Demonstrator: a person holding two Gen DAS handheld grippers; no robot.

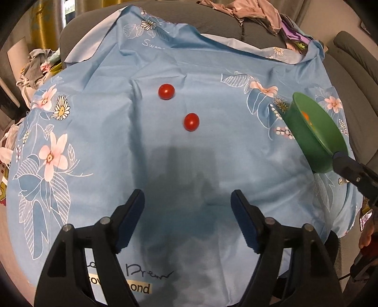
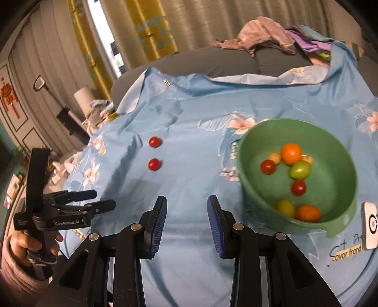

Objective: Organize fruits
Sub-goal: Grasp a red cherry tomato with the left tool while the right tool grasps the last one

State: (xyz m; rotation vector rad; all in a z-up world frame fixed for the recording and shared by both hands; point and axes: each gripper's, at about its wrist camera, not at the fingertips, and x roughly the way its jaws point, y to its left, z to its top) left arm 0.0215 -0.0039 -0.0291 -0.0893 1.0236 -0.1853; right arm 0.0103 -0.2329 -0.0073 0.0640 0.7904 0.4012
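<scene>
Two red cherry tomatoes lie on the blue flowered cloth: a far one [image 1: 166, 91] [image 2: 155, 142] and a near one [image 1: 191, 121] [image 2: 154, 164]. A green bowl [image 2: 340, 165] at the right holds several small fruits, red, orange and green; in the left wrist view the bowl [image 1: 314, 139] shows at the right edge. My left gripper [image 1: 187, 200] is open and empty, short of the near tomato; it also shows in the right wrist view [image 2: 101, 199]. My right gripper [image 2: 186, 203] is open and empty, left of the bowl; its tip [image 1: 340, 160] sits by the bowl's rim.
The cloth [image 1: 118, 141] covers a grey sofa or cushion. Piles of clothes [image 1: 255, 11] lie at the back and at the left [image 1: 37, 63]. A white tag [image 2: 371, 226] lies by the bowl. Yellow curtains [image 2: 151, 30] hang behind.
</scene>
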